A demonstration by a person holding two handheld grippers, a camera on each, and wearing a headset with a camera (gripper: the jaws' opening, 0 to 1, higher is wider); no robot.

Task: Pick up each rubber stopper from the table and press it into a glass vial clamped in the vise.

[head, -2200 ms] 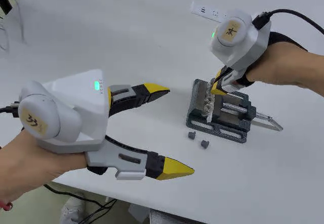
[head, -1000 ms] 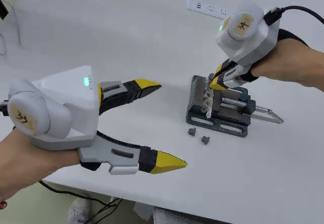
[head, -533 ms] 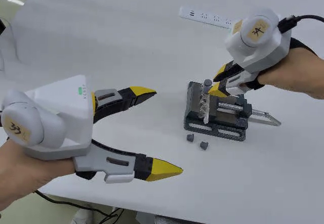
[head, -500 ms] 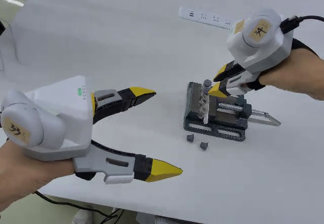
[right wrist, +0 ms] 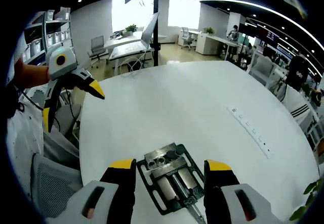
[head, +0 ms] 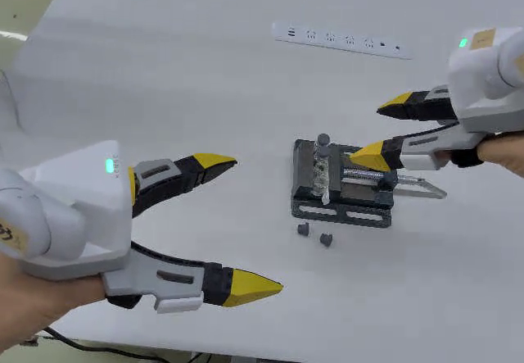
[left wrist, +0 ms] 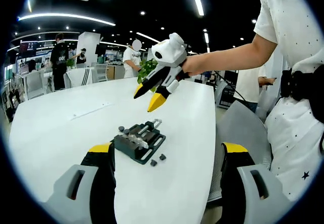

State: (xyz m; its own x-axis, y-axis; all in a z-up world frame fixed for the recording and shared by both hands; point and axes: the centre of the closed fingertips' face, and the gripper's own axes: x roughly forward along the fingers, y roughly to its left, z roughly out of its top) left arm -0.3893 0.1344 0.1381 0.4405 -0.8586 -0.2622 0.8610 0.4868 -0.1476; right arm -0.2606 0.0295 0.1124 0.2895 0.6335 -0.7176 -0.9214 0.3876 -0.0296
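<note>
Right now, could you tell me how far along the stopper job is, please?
Done: one stopper sits in the far vial in the vise. In hand: nothing; the left tongs and right tongs are open and empty. Left: two stoppers lie on the table beside the vise, and the nearer vials look unstopped.

table [head: 164,76]: smooth matt white | vise [head: 344,213]: dark matt metal | vials [head: 321,176]: clear glass | 2 stoppers [head: 304,229]: matt grey

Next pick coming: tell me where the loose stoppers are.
Head view, right of centre: loose stoppers lie together on the table by the near edge of the vise.
</note>
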